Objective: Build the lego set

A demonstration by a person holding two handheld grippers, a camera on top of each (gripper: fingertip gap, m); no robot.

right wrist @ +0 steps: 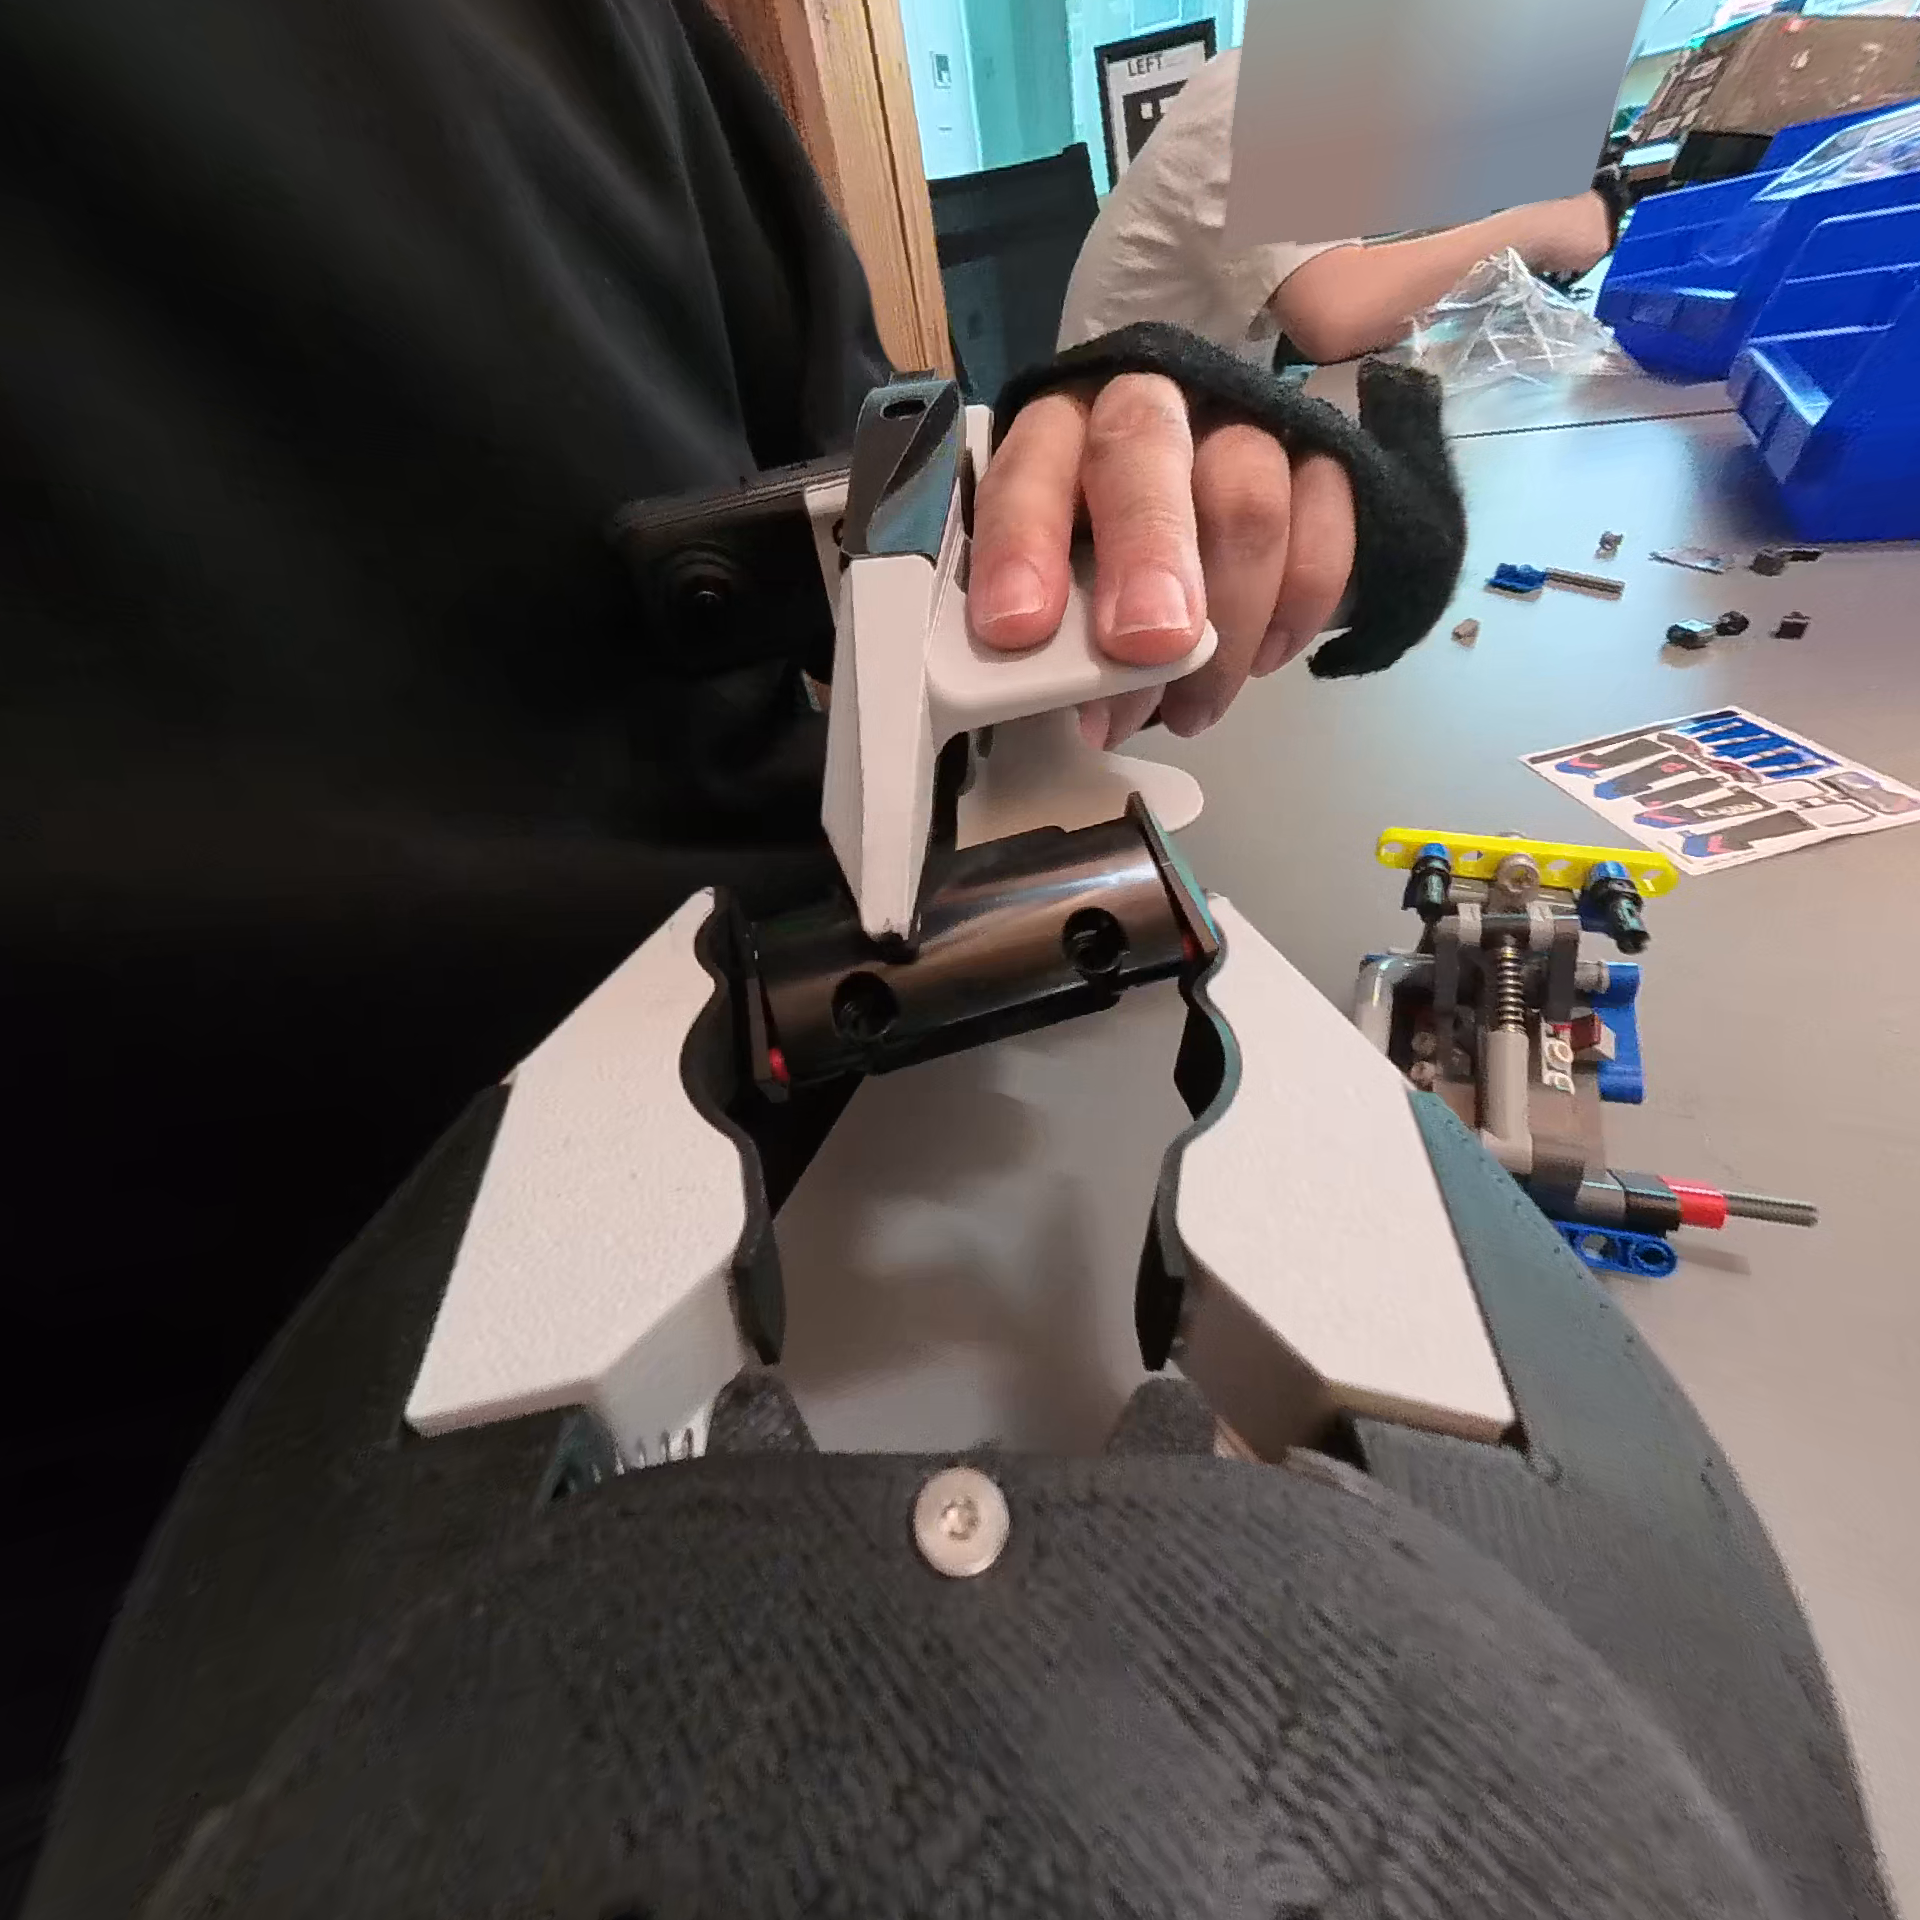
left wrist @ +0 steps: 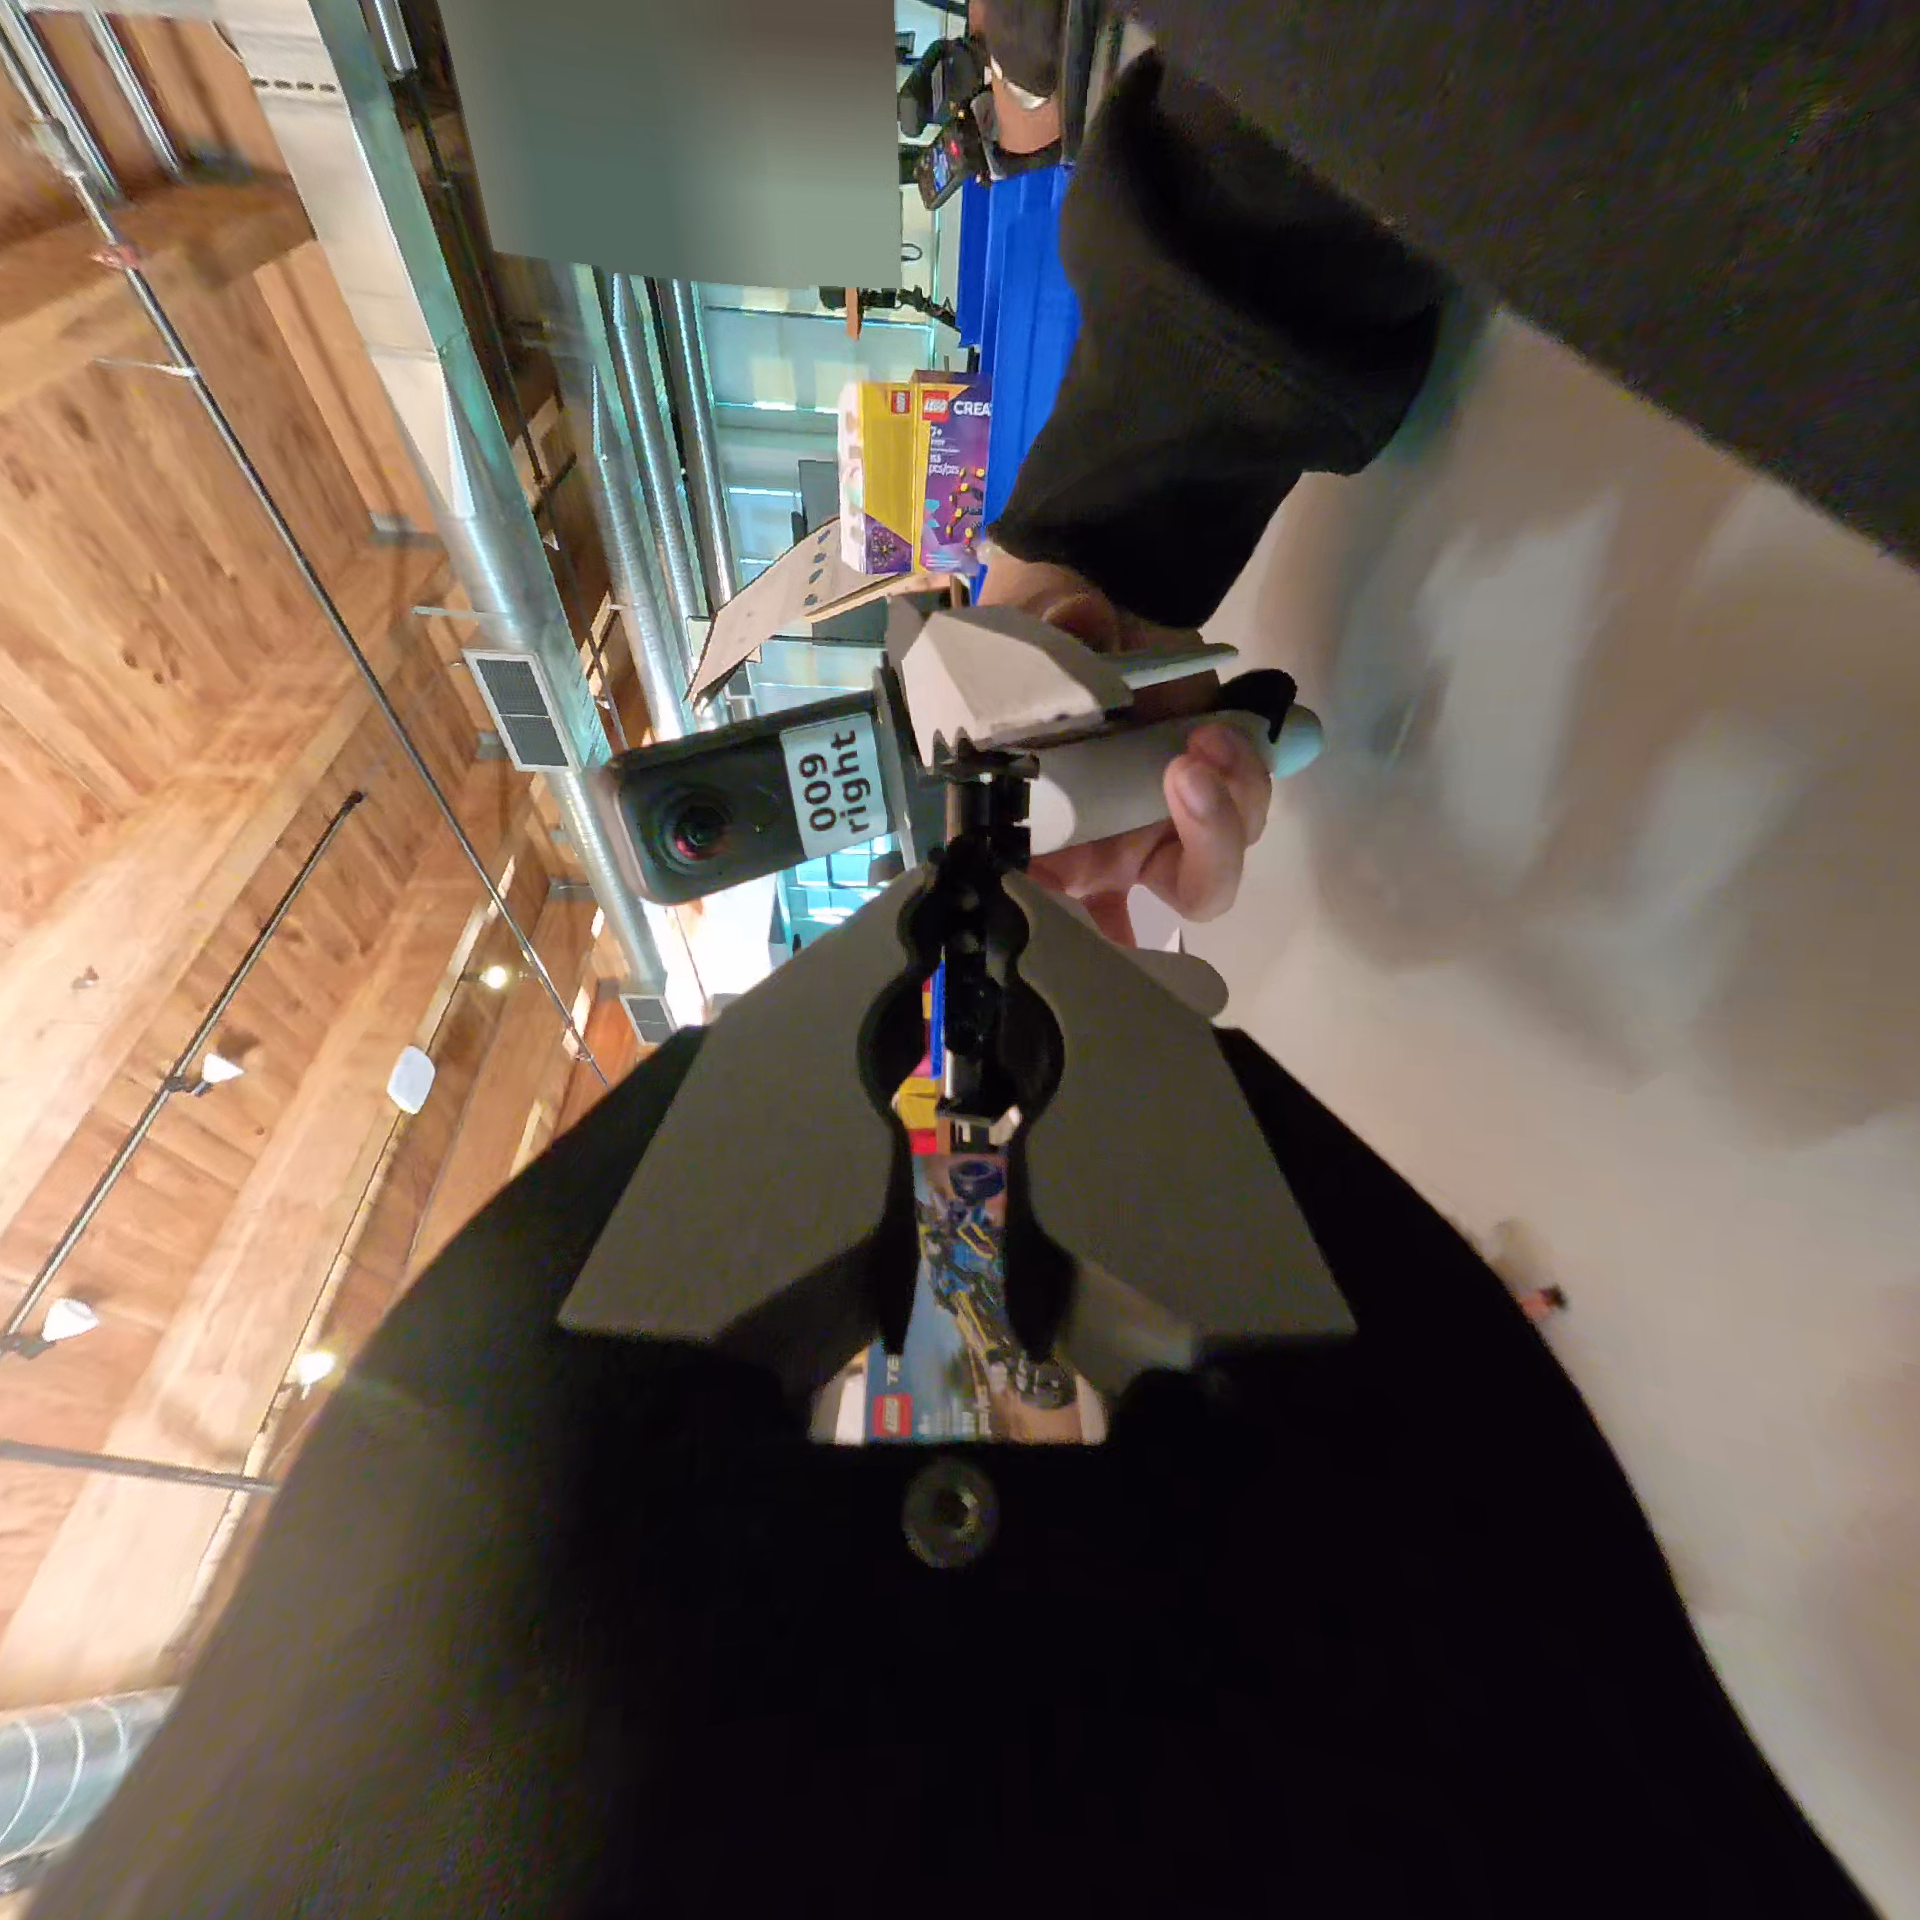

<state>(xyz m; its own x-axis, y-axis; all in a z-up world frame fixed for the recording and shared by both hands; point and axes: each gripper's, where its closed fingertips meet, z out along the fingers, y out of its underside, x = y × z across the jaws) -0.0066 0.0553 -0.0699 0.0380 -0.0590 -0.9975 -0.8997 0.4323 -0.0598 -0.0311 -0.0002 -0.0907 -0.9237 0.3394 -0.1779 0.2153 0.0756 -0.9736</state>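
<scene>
In the right wrist view a black curved panel piece [right wrist: 997, 956] with two round holes spans the space between my right gripper's [right wrist: 966, 925] fingers. Both pads [right wrist: 1210, 997] press on its end plates. My left gripper [right wrist: 883, 914] comes down from above and pinches the panel's upper edge. In the left wrist view my left gripper [left wrist: 971, 914] is shut on the same black piece [left wrist: 971, 997], seen edge-on. Just beyond it are one white finger [left wrist: 997, 675] and the camera of the right gripper, held by a hand.
A part-built brick model [right wrist: 1517, 1018] with a yellow beam lies on the grey table [right wrist: 1351, 644] to the right. Behind it are a sticker sheet [right wrist: 1725, 790], small loose parts [right wrist: 1704, 629] and blue bins [right wrist: 1818, 312]. Another person [right wrist: 1195, 239] sits at the far side. The left gripper's tips are roughly 5 cm from the right gripper's.
</scene>
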